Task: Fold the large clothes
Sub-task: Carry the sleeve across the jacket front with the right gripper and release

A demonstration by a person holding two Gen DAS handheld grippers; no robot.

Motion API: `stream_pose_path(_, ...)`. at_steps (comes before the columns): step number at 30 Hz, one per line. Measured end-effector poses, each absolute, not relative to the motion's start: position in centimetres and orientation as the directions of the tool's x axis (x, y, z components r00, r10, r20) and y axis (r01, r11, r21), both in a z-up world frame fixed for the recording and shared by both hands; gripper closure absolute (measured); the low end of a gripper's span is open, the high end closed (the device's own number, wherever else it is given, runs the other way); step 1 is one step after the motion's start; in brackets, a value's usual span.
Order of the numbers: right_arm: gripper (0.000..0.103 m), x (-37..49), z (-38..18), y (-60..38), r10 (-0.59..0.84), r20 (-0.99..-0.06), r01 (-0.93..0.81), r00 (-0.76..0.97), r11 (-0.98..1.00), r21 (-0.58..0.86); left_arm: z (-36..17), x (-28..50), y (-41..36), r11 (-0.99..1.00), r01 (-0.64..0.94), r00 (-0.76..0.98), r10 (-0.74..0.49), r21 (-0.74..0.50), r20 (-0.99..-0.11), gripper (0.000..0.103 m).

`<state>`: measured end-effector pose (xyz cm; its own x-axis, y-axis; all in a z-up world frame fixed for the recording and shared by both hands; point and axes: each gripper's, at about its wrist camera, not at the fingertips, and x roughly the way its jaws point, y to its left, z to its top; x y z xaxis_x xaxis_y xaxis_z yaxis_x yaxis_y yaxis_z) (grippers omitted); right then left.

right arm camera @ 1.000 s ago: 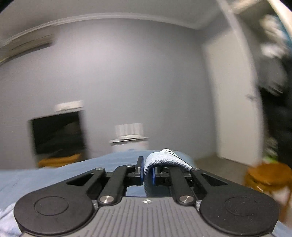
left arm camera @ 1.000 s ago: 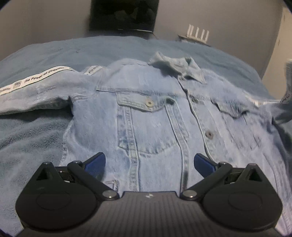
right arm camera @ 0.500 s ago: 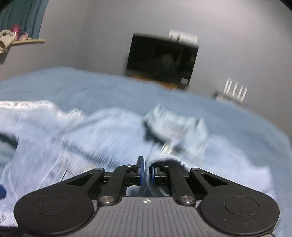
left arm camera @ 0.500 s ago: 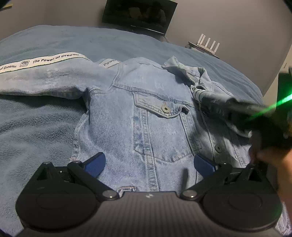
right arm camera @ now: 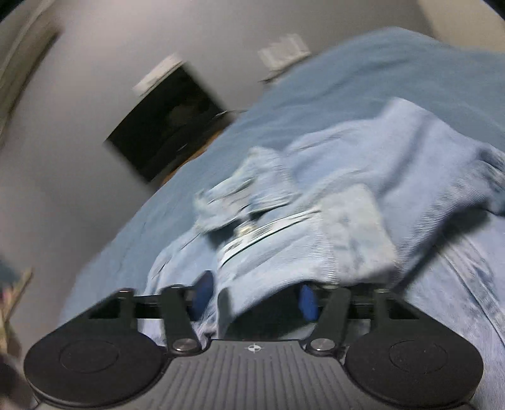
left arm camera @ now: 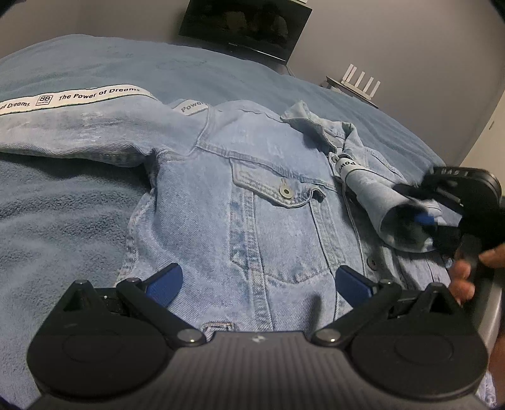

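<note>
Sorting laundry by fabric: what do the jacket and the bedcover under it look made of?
The jacket looks like faded light-blue denim: visible twill weave, double-stitched seams, metal buttons. The bedcover looks like soft blue fleece or terry, matte with a nubby pile; which one is unclear.

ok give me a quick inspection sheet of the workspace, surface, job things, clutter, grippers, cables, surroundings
surface: blue fleece blanket on a bed.
job's things: denim jacket front up, one sleeve spread out, the other sleeve folded across the chest.
clutter: nothing seen.
grippers: left gripper open above the hem; right gripper has just been opening, cuff between its jaws.
cables: nothing seen.
surroundings: dark screen, white router, grey wall.
</note>
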<state>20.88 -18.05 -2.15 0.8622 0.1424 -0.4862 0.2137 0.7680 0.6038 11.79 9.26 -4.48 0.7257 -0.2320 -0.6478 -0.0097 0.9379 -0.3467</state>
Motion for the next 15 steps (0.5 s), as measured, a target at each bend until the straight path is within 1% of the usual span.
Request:
stream_pose_path(2, 0.090, 21.4, -1.5, -17.4, 0.130, -0.460, 0.183, 0.878, 0.798, 0.574, -4.4, 11.7, 9.2, 0.939, -0.009, 0.728, -0.229, -0.342, -0.646, 0.000)
stream_pose_path(5, 0.091, 21.1, 0.7, -14.3, 0.138, -0.415, 0.061, 0.899, 0.901, 0.430, -4.4, 11.7, 9.3, 0.941, -0.008, 0.730, -0.225, -0.337, -0.645, 0.000)
stream_pose_path(8, 0.090, 21.6, 2.0, -11.0, 0.229, -0.406, -0.082, 0.885, 0.934, 0.347, -4.4, 11.8, 9.4, 0.940, -0.011, 0.729, -0.226, -0.342, -0.646, 0.000)
stream_pose_path(9, 0.086, 21.8, 2.2, -10.1, 0.277, -0.413, -0.137, 0.868, 0.932, 0.336, -4.4, 11.8, 9.4, 0.940, -0.012, 0.728, -0.227, -0.342, -0.647, 0.000)
stream_pose_path(10, 0.080, 22.0, 2.1, -9.2, 0.335, -0.424, -0.199, 0.842, 0.922, 0.333, -4.5, 11.8, 9.4, 0.940, -0.011, 0.727, -0.227, -0.341, -0.648, 0.000)
stream_pose_path(11, 0.075, 22.2, 2.0, -8.5, 0.385, -0.437, -0.251, 0.813, 0.909, 0.334, -4.5, 11.8, 9.4, 0.940, -0.011, 0.727, -0.227, -0.341, -0.648, 0.000)
stream_pose_path(12, 0.068, 22.3, 1.9, -7.9, 0.420, -0.453, -0.288, 0.786, 0.898, 0.332, -4.5, 11.9, 9.4, 0.940, -0.010, 0.727, -0.227, -0.340, -0.648, 0.000)
stream_pose_path(14, 0.057, 21.9, 2.0, -7.6, 0.434, -0.448, -0.316, 0.781, 0.895, 0.316, -4.5, 11.9, 9.5, 0.941, -0.010, 0.726, -0.227, -0.339, -0.649, 0.000)
stream_pose_path(15, 0.045, 21.6, 2.2, -7.9, 0.432, -0.438, -0.314, 0.788, 0.895, 0.319, -4.5, 12.0, 9.6, 0.941, -0.010, 0.726, -0.226, -0.339, -0.649, 0.000)
